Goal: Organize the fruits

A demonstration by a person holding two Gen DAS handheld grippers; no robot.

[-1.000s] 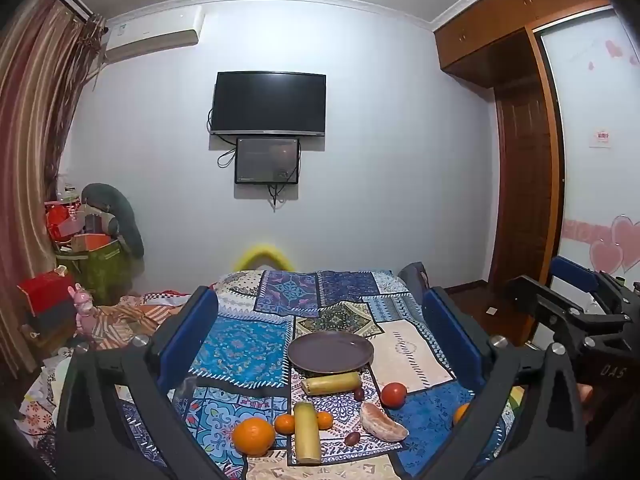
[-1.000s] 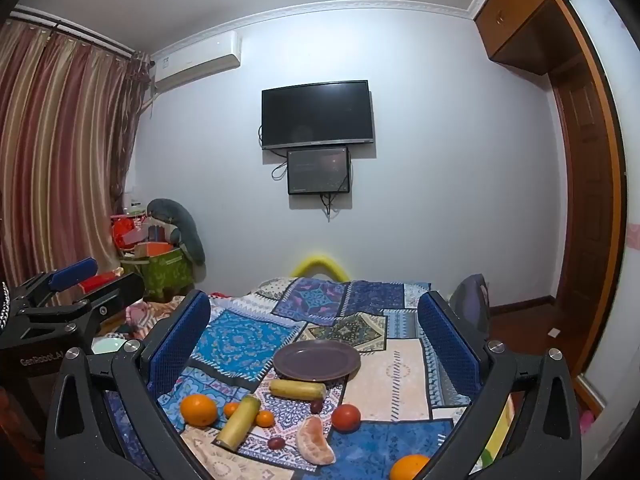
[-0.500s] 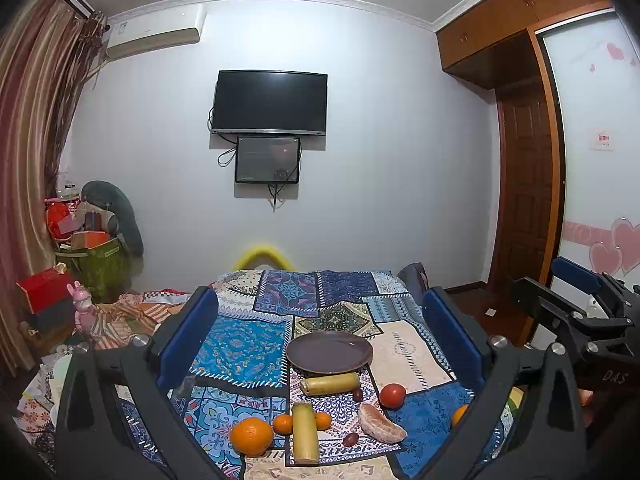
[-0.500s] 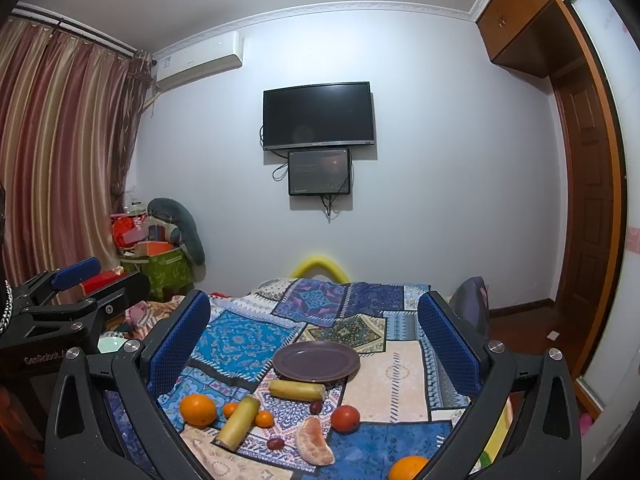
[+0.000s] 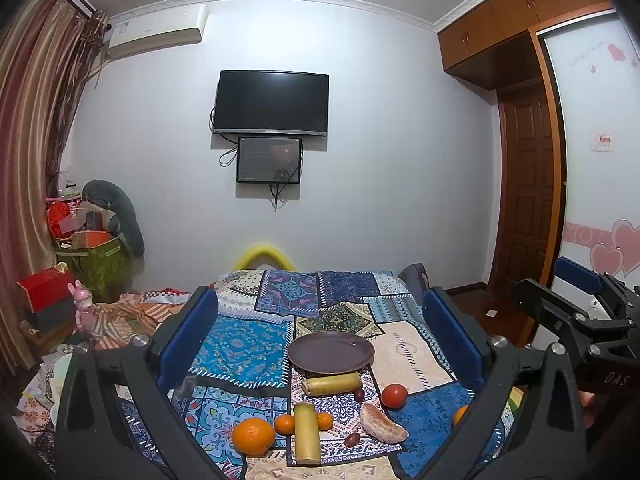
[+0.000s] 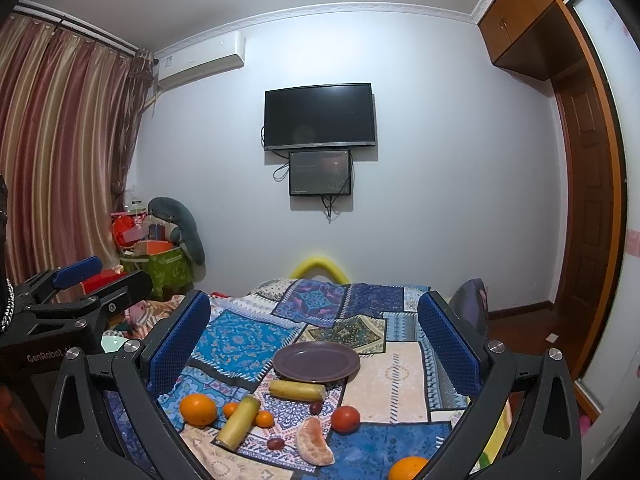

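Orange (image 5: 253,436) & 2 yellow sticks, 1 lengthwise (image 5: 307,433), were seen below the left gripper (image 5: 320,336), nearer than the right gripper (image 6: 314,332); both gaped wide, empty.

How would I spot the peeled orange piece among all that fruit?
Start at the dark round plate on the patchwork cloth. Come toward the camera past the red tomato; beside it lies the peeled orange piece. Only it is a pale, skinless crescent showing segments.
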